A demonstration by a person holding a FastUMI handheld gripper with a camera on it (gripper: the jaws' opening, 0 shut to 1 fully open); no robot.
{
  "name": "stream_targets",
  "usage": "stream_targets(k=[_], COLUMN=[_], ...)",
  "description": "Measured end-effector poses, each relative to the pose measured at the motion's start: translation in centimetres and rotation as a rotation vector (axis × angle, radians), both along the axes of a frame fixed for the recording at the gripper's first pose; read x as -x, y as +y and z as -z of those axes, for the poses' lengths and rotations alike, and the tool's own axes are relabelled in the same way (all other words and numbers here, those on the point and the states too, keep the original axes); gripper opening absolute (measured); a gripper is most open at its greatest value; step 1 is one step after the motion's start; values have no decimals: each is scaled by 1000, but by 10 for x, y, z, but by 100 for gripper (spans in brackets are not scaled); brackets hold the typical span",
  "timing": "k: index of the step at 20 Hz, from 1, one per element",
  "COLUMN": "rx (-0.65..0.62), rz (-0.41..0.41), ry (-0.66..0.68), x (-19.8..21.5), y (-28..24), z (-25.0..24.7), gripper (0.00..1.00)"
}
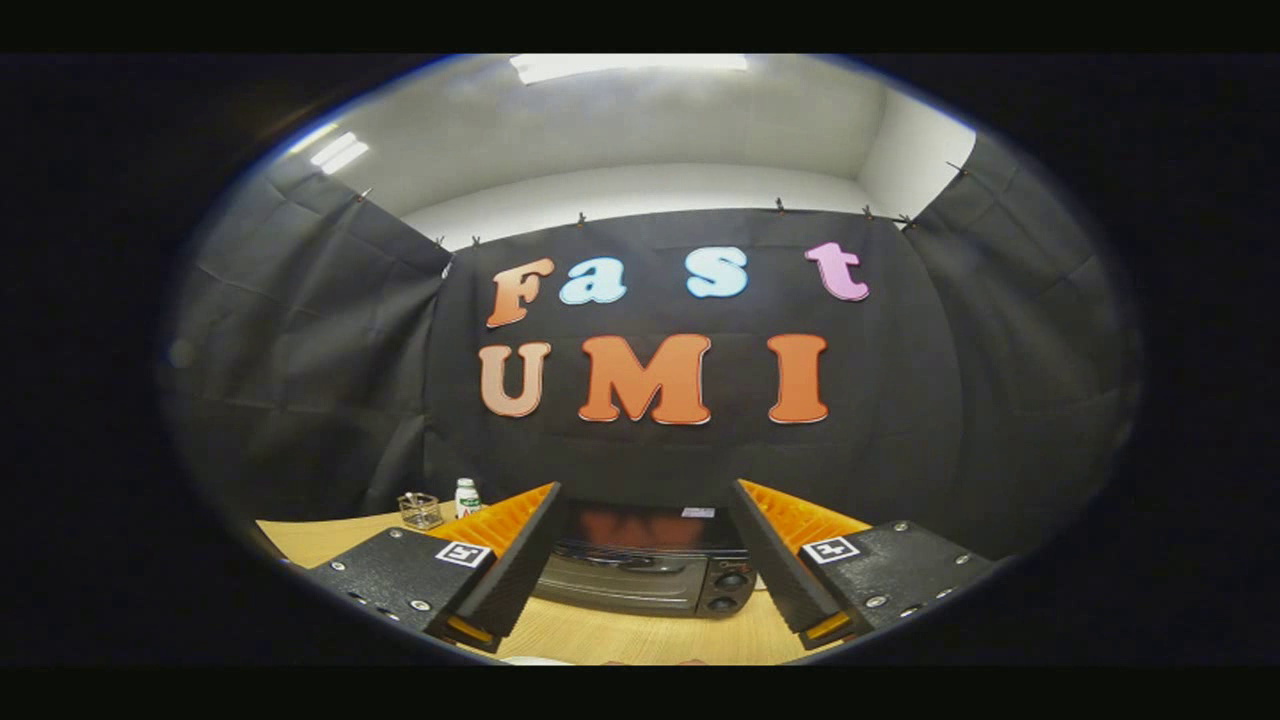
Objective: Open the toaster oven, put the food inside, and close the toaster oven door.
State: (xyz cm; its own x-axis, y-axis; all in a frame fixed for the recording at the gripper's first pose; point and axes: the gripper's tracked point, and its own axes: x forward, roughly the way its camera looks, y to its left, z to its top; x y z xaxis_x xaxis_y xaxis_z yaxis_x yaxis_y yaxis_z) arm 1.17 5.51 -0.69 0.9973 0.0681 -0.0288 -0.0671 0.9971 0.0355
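A black toaster oven (640, 570) stands on the wooden table (620, 635), beyond my fingers and framed by the gap between them. Its glass door looks closed, with the handle across the top of the door and two knobs (728, 590) on its right side. My gripper (645, 525) is open, held well short of the oven, with nothing between the fingers. A pale edge of something shows on the table just below the fingers; I cannot tell what it is.
At the back left of the table stand a small clear box (420, 510) and a white bottle with a green label (466, 497). Black cloth walls close the booth behind and on both sides.
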Motion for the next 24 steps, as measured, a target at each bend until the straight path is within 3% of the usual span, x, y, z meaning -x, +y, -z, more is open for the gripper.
stream_targets(k=[8, 24], rx=[-37, -19], rz=[-2, 24], ry=[35, 284], x=[-21, -111], y=[14, 57], z=[19, 135], gripper=[97, 98])
